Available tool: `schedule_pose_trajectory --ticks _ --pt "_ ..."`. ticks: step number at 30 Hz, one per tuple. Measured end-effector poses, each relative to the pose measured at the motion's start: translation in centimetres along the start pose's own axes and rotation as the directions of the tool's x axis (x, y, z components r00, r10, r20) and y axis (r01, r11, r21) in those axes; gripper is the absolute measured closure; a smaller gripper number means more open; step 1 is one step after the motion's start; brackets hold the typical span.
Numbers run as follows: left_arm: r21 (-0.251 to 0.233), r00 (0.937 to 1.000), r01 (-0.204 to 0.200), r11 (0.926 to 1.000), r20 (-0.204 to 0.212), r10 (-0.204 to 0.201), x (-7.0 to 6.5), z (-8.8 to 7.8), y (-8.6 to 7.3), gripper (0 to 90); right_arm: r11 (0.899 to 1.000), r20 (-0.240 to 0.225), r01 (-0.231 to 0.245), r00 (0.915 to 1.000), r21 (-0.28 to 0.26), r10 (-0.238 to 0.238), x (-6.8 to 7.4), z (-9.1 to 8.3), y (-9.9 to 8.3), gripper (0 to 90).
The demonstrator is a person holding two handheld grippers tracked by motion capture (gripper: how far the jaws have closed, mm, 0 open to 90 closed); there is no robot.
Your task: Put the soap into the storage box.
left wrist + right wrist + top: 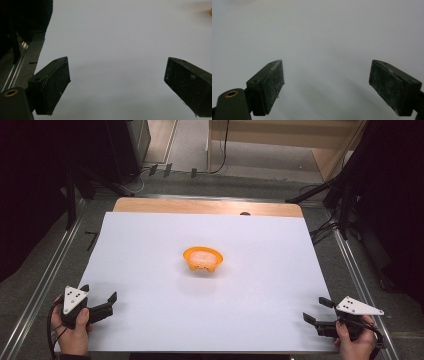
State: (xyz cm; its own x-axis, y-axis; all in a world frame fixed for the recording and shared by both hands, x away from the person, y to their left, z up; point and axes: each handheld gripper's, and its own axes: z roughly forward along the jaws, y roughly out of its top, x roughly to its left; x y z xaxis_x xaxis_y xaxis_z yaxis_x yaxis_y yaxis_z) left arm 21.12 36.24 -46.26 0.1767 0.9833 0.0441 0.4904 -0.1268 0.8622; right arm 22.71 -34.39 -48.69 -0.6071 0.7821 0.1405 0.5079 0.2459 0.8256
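Left gripper (99,293), right gripper (314,310): jaws spread, empty | orange bowl (202,259) mid-table, pale contents

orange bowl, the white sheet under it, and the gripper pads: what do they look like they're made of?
Orange bowl: probably moulded plastic, given the uniform saturated colour and smooth rim; the pale contents are too blurred to identify.
White sheet: looks like matte paper or thin board, flat and glare-free, laid over a wood-toned tabletop.
Pads of the right gripper: black, matte, scuffed and dusty, likely rubber or foam.
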Motion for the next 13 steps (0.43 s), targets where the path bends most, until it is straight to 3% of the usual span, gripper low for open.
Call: schedule_pose_trajectory --ticks 13 --pt "0.021 1.0000 -0.003 0.9998 -0.005 0.003 -0.04 0.22 0.10 6.7 1.000 0.025 0.011 0.9996 0.014 -0.011 0.22 0.20 -0.03 13.4"
